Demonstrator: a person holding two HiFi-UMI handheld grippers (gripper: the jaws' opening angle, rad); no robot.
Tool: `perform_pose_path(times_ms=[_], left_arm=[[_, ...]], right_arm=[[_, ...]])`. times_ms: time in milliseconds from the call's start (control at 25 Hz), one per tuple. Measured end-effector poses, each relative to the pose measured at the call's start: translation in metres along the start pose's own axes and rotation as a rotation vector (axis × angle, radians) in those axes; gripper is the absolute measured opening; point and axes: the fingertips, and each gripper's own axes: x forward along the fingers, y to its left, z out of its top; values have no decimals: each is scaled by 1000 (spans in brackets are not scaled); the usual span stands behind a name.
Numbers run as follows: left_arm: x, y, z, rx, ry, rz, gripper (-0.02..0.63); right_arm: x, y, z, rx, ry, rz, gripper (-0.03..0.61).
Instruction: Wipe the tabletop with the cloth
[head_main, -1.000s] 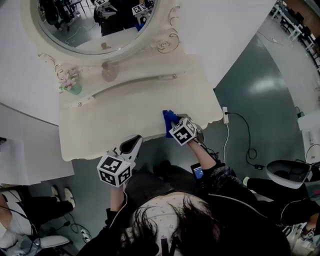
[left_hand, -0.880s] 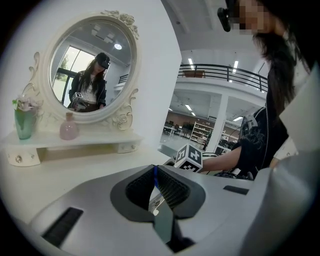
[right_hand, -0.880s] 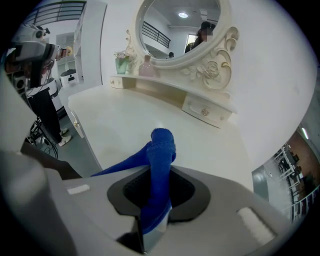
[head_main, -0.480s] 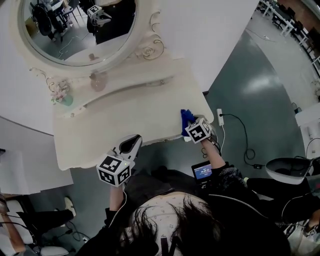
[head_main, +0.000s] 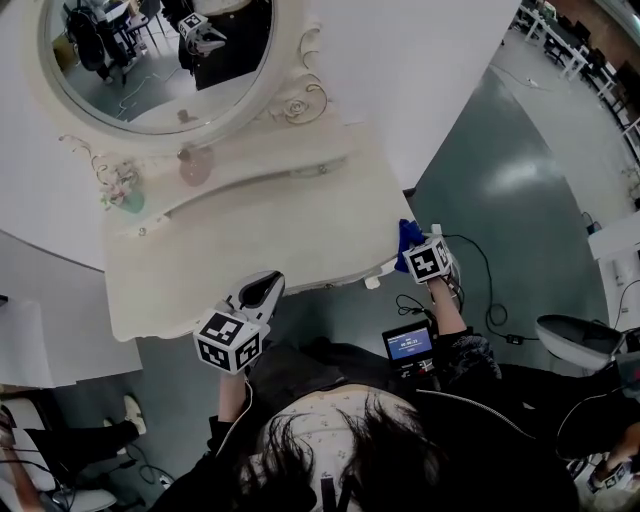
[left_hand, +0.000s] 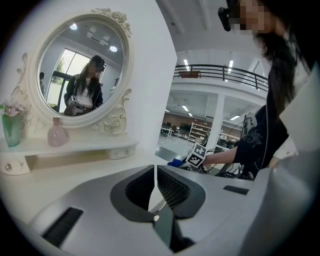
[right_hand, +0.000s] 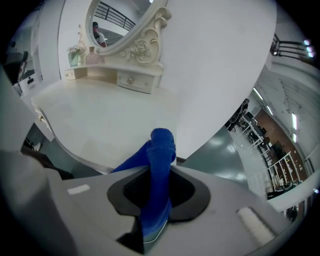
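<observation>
A blue cloth (head_main: 408, 236) sits at the right end of the cream dressing tabletop (head_main: 270, 240), pinched in my right gripper (head_main: 415, 248). In the right gripper view the cloth (right_hand: 159, 165) stands up between the shut jaws of the right gripper (right_hand: 156, 197), over the table's near right edge. My left gripper (head_main: 262, 290) hovers at the table's front edge, left of centre, jaws shut with nothing between them. In the left gripper view the left gripper (left_hand: 154, 175) points along the tabletop (left_hand: 65, 170) toward the right gripper's marker cube (left_hand: 197, 155) and cloth (left_hand: 177, 162).
An oval mirror (head_main: 160, 50) rises at the table's back above a low shelf (head_main: 230, 170). On the shelf stand a pink bottle (head_main: 194, 165) and a green vase of flowers (head_main: 125, 192). Cables and a power strip (head_main: 440, 240) lie on the grey floor at right.
My right gripper has dragged the blue cloth rightward along the tabletop, from near the front middle to the right end. The left gripper has stayed at the front edge.
</observation>
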Motion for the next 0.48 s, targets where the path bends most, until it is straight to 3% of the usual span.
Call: perform_pose_path(times_ms=[240,480], left_arm=[[-14,7,-5,-14,0,29,-3],[-34,13,-12,-24,7,56,-3]], right_arm=[[-3,-6,-3,51,13,-15,80],[-30,6,22,168,-70,0,80]])
